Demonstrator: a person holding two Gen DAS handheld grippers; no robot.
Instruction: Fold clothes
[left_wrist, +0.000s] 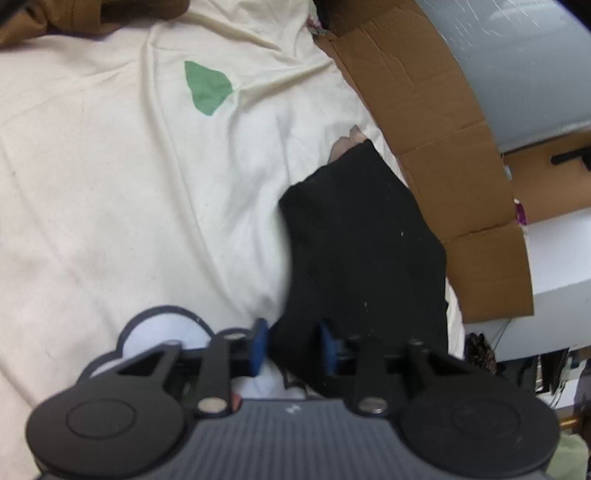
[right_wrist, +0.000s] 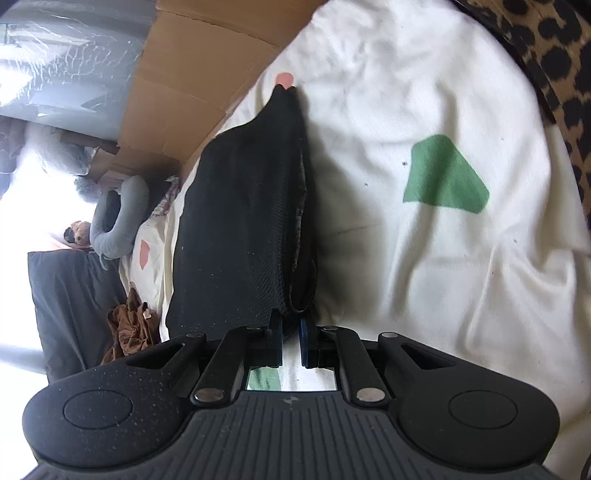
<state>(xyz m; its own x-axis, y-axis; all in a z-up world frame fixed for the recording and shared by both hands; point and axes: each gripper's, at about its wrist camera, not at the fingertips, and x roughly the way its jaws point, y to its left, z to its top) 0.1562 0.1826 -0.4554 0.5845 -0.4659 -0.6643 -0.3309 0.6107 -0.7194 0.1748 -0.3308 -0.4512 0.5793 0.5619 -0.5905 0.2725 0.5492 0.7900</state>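
Observation:
A black garment (left_wrist: 362, 240) lies folded into a long strip on a cream bed sheet (left_wrist: 110, 184). My left gripper (left_wrist: 293, 345) is shut on its near end, with the dark cloth bunched between the blue pads (left_wrist: 260, 343). From the right wrist view the same black garment (right_wrist: 243, 221) stretches away from the camera and narrows to a point. My right gripper (right_wrist: 291, 332) is shut on its near edge, its jaws almost together with a thin fold of cloth pinched between them. The part of the garment under each gripper body is hidden.
The sheet (right_wrist: 424, 277) bears a green patch (left_wrist: 207, 86) (right_wrist: 445, 175). A cardboard panel (left_wrist: 443, 129) (right_wrist: 184, 74) borders the bed beside the garment. Brown clothing (left_wrist: 74, 18) lies at the far edge, a leopard-print cloth (right_wrist: 554, 55) at another. A grey neck pillow (right_wrist: 118, 218) and a dark cushion (right_wrist: 74, 302) sit nearby.

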